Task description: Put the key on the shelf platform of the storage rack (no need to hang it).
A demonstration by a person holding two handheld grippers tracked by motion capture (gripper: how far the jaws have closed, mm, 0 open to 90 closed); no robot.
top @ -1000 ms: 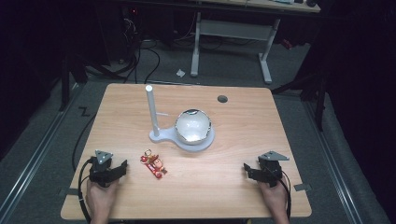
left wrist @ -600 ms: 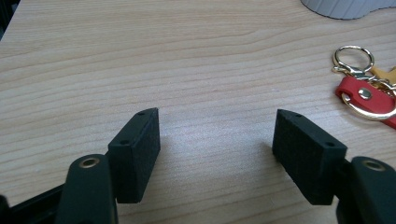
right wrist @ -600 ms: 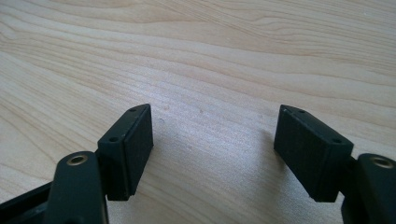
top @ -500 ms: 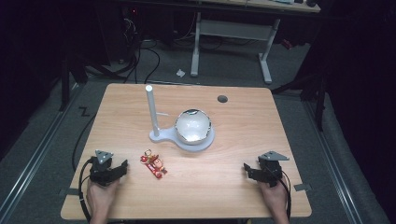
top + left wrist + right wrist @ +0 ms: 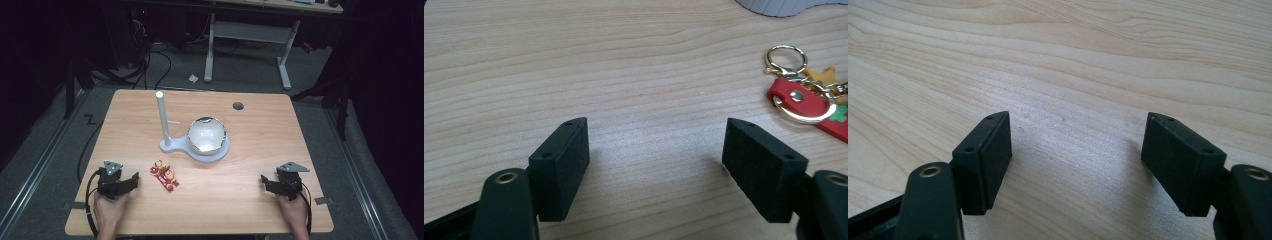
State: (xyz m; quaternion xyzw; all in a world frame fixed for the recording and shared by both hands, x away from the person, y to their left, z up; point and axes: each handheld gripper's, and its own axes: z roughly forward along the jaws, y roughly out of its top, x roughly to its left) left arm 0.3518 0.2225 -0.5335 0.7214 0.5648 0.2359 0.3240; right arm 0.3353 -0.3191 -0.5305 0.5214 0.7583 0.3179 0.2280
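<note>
High view shows the red rubber keychain with gold ring (image 5: 164, 177) lying slantwise on the wooden table (image 5: 240, 200) just right of the left gripper (image 5: 131, 182), well apart from the right gripper (image 5: 265, 182); left gripper view shows jaws that have just been opening, nothing between them, keychain ahead-right; right gripper view shows spread, empty jaws.

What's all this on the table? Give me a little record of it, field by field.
Table: wooden table with a round hole near its far edge
Stand: white post on a white base that also carries a shiny ball
Trinket: red keychain with gold rings, flat on the wood
Left gripper: beside the keychain, jaws apart and just been opening, nothing between them
Right gripper: at the near right, jaws apart over bare wood
</note>
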